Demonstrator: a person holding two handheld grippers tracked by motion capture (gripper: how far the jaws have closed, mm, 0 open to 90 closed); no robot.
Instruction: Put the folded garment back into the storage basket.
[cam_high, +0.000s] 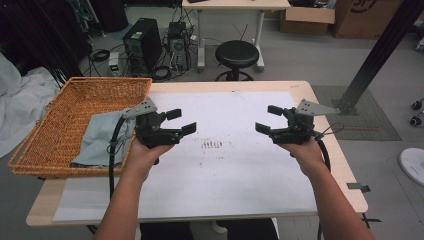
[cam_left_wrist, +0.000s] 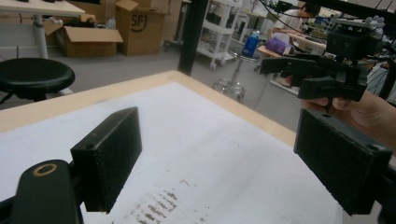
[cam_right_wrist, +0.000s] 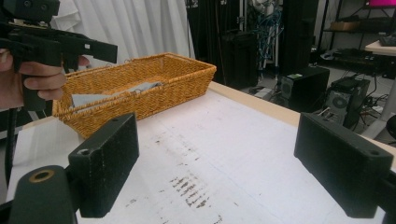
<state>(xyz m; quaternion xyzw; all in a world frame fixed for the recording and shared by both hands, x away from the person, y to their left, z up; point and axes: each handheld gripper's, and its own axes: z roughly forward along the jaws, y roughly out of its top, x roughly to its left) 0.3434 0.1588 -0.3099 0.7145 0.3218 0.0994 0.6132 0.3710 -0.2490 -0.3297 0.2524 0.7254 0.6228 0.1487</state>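
While both grippers hover empty over the white sheet (cam_high: 225, 165), left gripper (cam_high: 181, 121) and right gripper (cam_high: 266, 119) jaws spread wide, the grey cloth (cam_high: 100, 137) lies in the wicker basket (cam_high: 45, 150). Recommendation: approach low and pinch one cloth edge squarely.

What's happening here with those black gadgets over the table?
A person holds a pair of tongs in each hand above a table covered with a white sheet. The left tongs and the right tongs face each other, both open and holding nothing. A wicker basket sits at the table's left edge with a grey cloth lying in it. Some brown marks stain the sheet between the hands.
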